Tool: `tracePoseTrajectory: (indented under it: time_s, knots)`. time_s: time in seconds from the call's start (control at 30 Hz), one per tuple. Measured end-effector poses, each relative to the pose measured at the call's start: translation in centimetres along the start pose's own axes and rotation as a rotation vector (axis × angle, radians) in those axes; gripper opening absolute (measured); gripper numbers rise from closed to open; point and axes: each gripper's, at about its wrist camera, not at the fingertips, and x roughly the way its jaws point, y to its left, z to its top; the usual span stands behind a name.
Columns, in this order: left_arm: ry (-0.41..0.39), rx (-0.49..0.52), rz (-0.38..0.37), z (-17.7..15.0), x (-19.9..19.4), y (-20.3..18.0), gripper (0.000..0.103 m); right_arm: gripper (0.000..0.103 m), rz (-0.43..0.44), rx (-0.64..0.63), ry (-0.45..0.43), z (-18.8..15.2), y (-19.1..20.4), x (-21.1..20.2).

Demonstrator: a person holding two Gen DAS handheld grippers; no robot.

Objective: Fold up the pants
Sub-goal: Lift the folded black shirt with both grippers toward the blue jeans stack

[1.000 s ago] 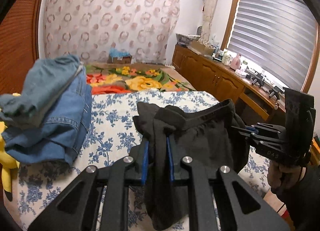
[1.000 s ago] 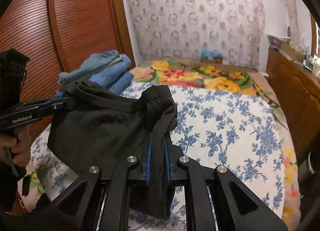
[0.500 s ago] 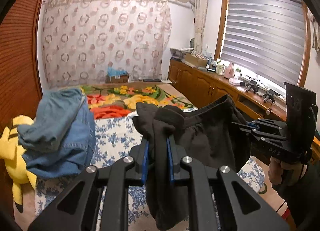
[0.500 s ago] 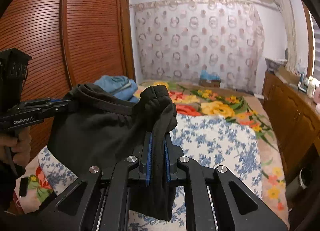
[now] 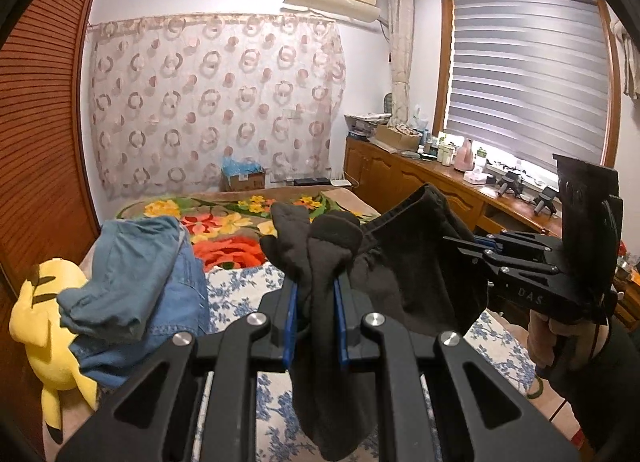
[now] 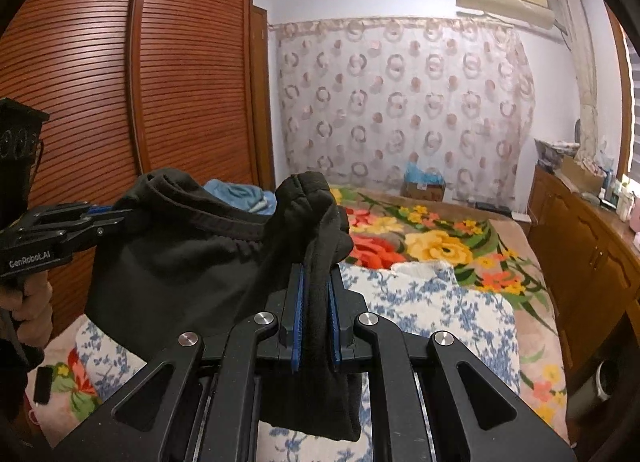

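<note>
Black pants [image 5: 404, 274] hang in the air above the bed, stretched by the waistband between both grippers. My left gripper [image 5: 315, 290] is shut on one bunched end of the waistband, blue pads pressed into the cloth. My right gripper [image 6: 316, 286] is shut on the other bunched end of the black pants [image 6: 172, 262]. In the left wrist view the right gripper [image 5: 460, 244] comes in from the right, held by a hand. In the right wrist view the left gripper [image 6: 116, 216] comes in from the left. The legs of the pants drop out of sight below the fingers.
A bed [image 6: 432, 302] with a blue-flowered sheet and a bright floral blanket lies below. A pile of blue jeans [image 5: 140, 282] and a yellow plush toy [image 5: 36, 318] sit on its left side. A wooden wardrobe [image 6: 120, 102] stands left, a wooden sideboard [image 5: 420, 190] under the window right.
Both grippers have risen together with the black pants held between them, so more of the curtain, wall and air conditioner shows. The grip on the waistband is unchanged.
</note>
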Motion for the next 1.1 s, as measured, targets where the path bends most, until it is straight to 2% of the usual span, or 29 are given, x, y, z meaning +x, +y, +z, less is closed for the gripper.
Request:
tracePoseTrajectory:
  time_s: [0.33, 0.7, 0.97, 1.1]
  knots:
    - [0.028, -0.02, 0.069, -0.1, 2.7, 2.0, 0.013, 0.008, 0.015, -0.048, -0.012, 1.9, 0.1, 4.2]
    - [0.029, -0.045, 0.126, 0.3, 5.0, 5.1, 0.013, 0.008, 0.075, -0.055, 0.006, 3.4, -0.8, 10.4]
    - [0.013, -0.078, 0.152, 1.2, 5.0, 8.3, 0.013, 0.008, 0.123, -0.076, -0.009, 6.1, 0.3, 13.7]
    - [-0.023, -0.1, 0.2, 1.4, 3.9, 10.3, 0.013, 0.008, 0.155, -0.101, -0.023, 8.0, 1.1, 15.5]
